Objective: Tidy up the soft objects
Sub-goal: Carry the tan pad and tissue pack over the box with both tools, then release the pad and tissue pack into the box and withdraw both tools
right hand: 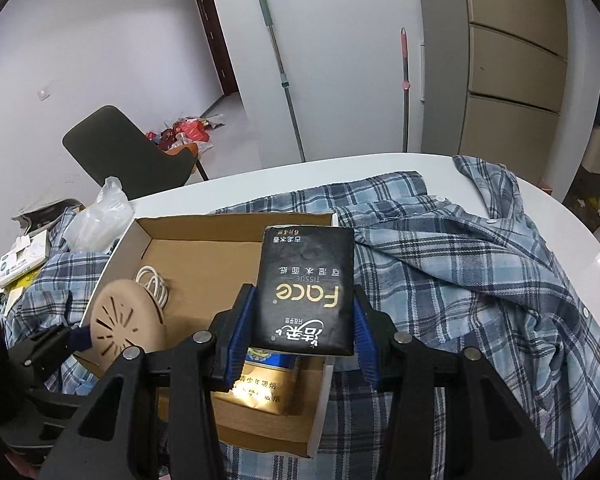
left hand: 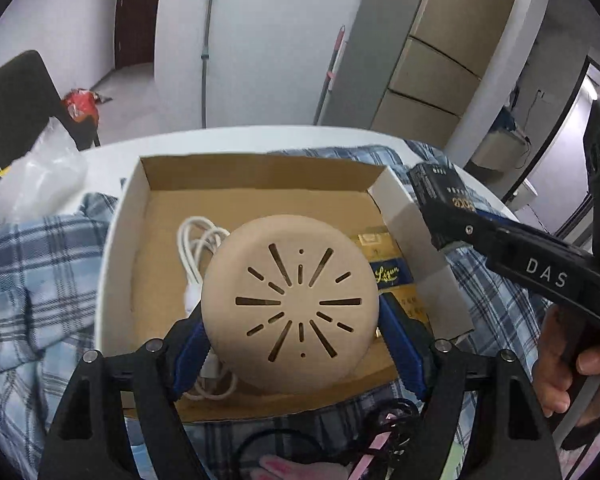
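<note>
My left gripper (left hand: 290, 344) is shut on a round beige pad with slits (left hand: 290, 302) and holds it over the open cardboard box (left hand: 260, 172). My right gripper (right hand: 302, 336) is shut on a black Face tissue pack (right hand: 306, 288) above the box's right side (right hand: 320, 404). The pad also shows in the right wrist view (right hand: 126, 322), and the tissue pack in the left wrist view (left hand: 440, 190). In the box lie a coiled white cable (left hand: 198, 248) and a gold and blue packet (left hand: 388, 272).
The box sits on a blue plaid shirt (right hand: 460, 272) spread over a white round table (right hand: 380, 164). A clear plastic bag (left hand: 40, 172) lies at the left. A dark chair (right hand: 120, 148) stands behind the table. Black hair ties and a pink item (left hand: 380, 432) lie near the front.
</note>
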Available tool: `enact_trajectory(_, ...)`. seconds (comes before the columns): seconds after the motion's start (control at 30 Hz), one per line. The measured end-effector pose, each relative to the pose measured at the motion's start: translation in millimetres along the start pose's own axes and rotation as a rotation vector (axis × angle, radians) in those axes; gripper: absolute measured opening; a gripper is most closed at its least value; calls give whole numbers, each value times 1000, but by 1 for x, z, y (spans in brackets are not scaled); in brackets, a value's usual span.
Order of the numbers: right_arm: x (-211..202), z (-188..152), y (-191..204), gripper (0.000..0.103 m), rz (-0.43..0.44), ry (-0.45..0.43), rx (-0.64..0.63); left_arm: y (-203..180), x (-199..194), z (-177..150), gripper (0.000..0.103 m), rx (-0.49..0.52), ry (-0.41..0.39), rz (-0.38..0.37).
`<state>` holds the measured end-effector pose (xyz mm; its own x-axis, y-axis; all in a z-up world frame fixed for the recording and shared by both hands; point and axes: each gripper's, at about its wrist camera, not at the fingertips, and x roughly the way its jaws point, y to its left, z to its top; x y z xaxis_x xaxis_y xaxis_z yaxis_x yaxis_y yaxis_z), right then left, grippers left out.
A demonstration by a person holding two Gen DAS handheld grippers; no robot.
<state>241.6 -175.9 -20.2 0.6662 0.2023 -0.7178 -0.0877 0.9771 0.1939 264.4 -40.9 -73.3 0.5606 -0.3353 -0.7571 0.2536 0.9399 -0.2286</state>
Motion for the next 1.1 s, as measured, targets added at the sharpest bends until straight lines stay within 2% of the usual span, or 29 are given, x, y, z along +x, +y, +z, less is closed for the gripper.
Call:
enact_trajectory(0.13,2,-1,1,45,5,6,-3,-5,8,1,86,15,17,-4)
enact_trajectory(0.33,3,-1,0,45,5,8,0,-8,-1,1,99,34,-37,12)
enact_trajectory(0.5,0,-1,1,45,13,-2,-4,-2,-28,10,101,30,-139,46)
enact_trajectory(0.6,-2,-2,7,45,20,-8,-14,6,-46,18,102,28,-217,92)
enact_trajectory(0.7,-6,-2,16,45,28,-10,-11,16,-62,20,102,14,-339,151)
enact_trajectory(0.8,-9,0,35,45,66,2,-22,26,-69,25,102,6,-348,164)
enact_trajectory(0.93,-8,13,63,45,53,-11,-91,36,-71,28,103,-16,-352,177)
enact_trajectory(1.03,4,19,73,45,60,17,-86,50,-73,27,103,-75,-347,149)
enact_trajectory(1.1,14,20,83,45,14,24,-121,60,-70,28,103,-113,-314,126)
